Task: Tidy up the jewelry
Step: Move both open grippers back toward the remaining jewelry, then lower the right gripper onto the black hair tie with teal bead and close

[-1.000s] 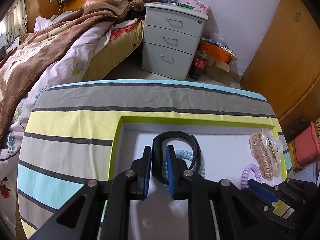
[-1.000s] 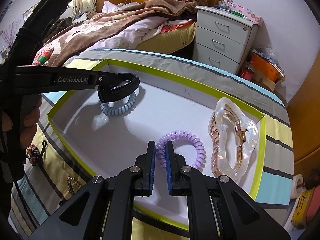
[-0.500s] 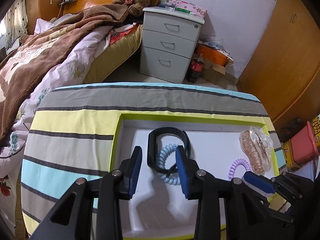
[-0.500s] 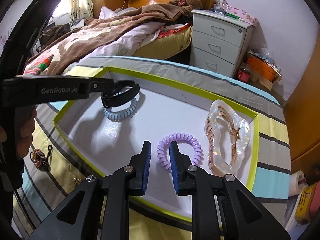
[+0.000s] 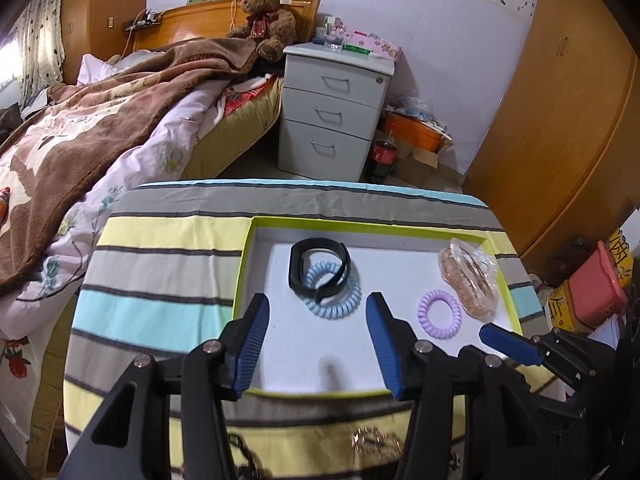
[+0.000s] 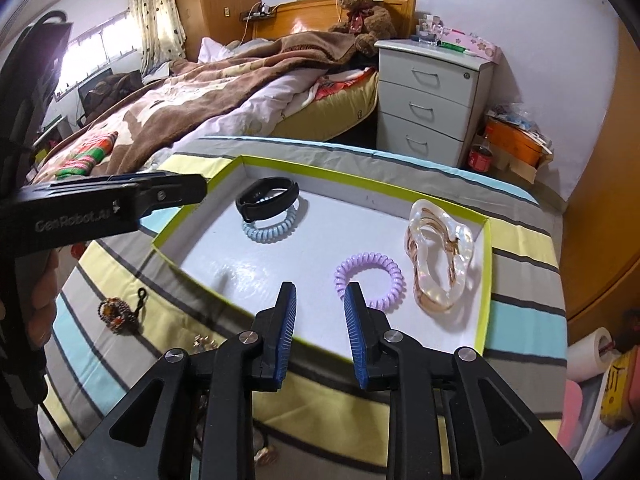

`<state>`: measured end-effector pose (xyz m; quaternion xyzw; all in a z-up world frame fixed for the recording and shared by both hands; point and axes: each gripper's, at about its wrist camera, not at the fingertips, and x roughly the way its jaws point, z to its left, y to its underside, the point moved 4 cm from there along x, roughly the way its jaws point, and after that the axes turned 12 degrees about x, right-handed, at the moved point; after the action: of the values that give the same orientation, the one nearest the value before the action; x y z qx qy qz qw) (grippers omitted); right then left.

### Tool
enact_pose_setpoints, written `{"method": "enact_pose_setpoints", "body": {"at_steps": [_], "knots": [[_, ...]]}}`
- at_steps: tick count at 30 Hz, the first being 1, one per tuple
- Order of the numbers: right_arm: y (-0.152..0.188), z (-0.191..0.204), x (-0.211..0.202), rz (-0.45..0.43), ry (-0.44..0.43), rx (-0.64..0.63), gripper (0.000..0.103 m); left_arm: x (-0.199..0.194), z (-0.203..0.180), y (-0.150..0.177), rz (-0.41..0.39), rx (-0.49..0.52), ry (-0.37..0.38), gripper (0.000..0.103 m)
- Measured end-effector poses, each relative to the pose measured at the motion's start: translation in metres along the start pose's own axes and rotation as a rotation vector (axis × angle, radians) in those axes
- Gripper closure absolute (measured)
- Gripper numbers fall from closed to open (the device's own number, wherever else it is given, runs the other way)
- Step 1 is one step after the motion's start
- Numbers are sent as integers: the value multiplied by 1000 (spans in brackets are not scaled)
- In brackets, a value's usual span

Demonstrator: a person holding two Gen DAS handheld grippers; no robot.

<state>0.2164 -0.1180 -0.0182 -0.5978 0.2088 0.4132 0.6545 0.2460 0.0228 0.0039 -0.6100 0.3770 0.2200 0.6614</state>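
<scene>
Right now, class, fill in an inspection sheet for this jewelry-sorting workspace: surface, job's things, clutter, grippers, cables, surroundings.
Surface: striped cloth over the table.
Job's things: green-rimmed tray holds black band lying on blue coil tie, purple coil tie, clear claw clip.
Clutter: beaded charm and gold trinket on the cloth, outside the tray.
Grippers: left gripper and right gripper both opening, nothing between the jaws.
Cables: one at the headboard.
Surroundings: bed, teddy bear, drawer unit.

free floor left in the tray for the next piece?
Tray: bare strip along the near wall, from the left corner to the purple coil tie; also mid-floor between it and the black band on the blue coil. Crowded on the right: hair claw beside the purple tie.
</scene>
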Motion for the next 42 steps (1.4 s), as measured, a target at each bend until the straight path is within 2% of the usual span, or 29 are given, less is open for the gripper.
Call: {"method": "enact_pose_setpoints", "body": {"at_steps": [16, 20, 28, 34, 36, 37, 38, 42], "knots": [[35, 12, -48, -58, -25, 24, 77, -74, -1, 46, -88, -10, -14, 40], [49, 11, -54, -57, -23, 22, 77, -86, 6, 65, -106, -35, -14, 33], [78, 3, -46, -13, -16, 56, 76, -104, 23, 106, -133, -95, -30, 28], [92, 3, -36, 22, -18, 62, 75, -100, 39, 137, -91, -122, -61, 27], [95, 5, -33, 30, -20, 63, 64, -100, 44, 145, -85, -134, -55, 27], [97, 6, -32, 33, -20, 62, 50, -100, 48, 148, -82, -139, -58, 27], [97, 7, -31, 36, -20, 60, 47, -99, 50, 151, -76, -145, -66, 27], [99, 12, -26, 39, 9, 48, 47, -97, 59, 159, -71, -180, -62, 26]]}}
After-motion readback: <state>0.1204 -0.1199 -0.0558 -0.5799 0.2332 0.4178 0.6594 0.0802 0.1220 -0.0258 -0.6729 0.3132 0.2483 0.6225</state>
